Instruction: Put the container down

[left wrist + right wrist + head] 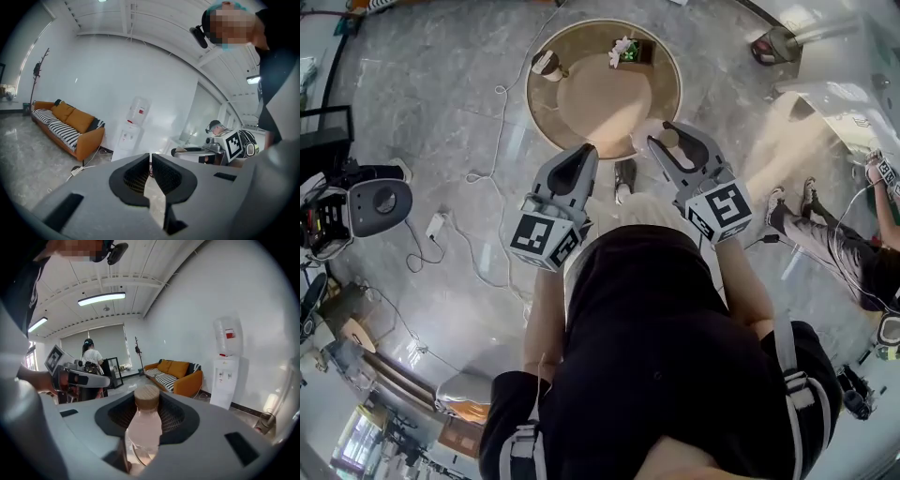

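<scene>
Cork-topped clear container (143,432), lid pointing forward along my right claw (666,141) that clamps it, hovers at the near edge of the round tabletop (546,117); left claw (584,155) closed, empty.

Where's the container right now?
The container is clamped in the right gripper, its tan lid above the jaws in the right gripper view; the head view puts it by the round table's near edge.

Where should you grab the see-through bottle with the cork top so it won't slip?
By its clear body, coming in from the two sides. The bottle is round and narrows toward the cork lid, so a squeeze just under the lid probably sits snug and keeps the lid free. The right gripper holds it that way now, one jaw on each side.
</scene>
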`<state>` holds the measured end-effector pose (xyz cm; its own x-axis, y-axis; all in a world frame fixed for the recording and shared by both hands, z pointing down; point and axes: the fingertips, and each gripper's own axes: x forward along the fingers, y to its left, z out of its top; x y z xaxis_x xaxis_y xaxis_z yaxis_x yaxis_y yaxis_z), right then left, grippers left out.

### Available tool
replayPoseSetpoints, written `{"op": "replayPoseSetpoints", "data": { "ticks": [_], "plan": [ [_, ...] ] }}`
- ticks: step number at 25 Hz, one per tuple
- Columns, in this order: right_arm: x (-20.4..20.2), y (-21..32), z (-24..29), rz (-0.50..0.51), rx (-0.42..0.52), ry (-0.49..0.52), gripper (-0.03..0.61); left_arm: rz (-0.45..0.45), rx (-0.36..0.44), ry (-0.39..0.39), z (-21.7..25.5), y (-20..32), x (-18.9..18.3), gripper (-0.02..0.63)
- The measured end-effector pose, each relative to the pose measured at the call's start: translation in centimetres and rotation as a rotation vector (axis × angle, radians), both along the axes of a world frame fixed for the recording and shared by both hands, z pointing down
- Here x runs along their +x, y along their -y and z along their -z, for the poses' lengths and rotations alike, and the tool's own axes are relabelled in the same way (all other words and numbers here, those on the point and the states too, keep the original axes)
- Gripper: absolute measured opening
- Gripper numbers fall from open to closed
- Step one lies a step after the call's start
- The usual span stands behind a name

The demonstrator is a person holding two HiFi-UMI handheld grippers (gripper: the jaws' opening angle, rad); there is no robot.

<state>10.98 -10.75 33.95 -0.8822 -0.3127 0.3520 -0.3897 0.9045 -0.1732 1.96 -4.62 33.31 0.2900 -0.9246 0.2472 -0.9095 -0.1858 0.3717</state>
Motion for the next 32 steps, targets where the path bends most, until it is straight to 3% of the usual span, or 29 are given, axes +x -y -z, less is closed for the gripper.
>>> {"op": "replayPoseSetpoints", "data": {
  "ticks": [12, 17, 32],
  "plan": [
    [-2.1, 1.7, -7.2, 0.015, -0.031, -0.086, 0.140, 0.030, -0.081, -0.026, -5.3, 1.6, -2.4, 0.029],
    [-3.2, 2.6, -10.8, 0.031, -0.030, -0.126, 0.139, 0.000, -0.083, 0.015, -9.0, 3.2, -2.8, 0.029],
    [-5.9, 4.1, -23.0, 0.051, -0.056, -0.247, 0.140, -0.067, -0.181, -0.028, -17.7, 4.9, -3.1, 0.029]
  ]
}}
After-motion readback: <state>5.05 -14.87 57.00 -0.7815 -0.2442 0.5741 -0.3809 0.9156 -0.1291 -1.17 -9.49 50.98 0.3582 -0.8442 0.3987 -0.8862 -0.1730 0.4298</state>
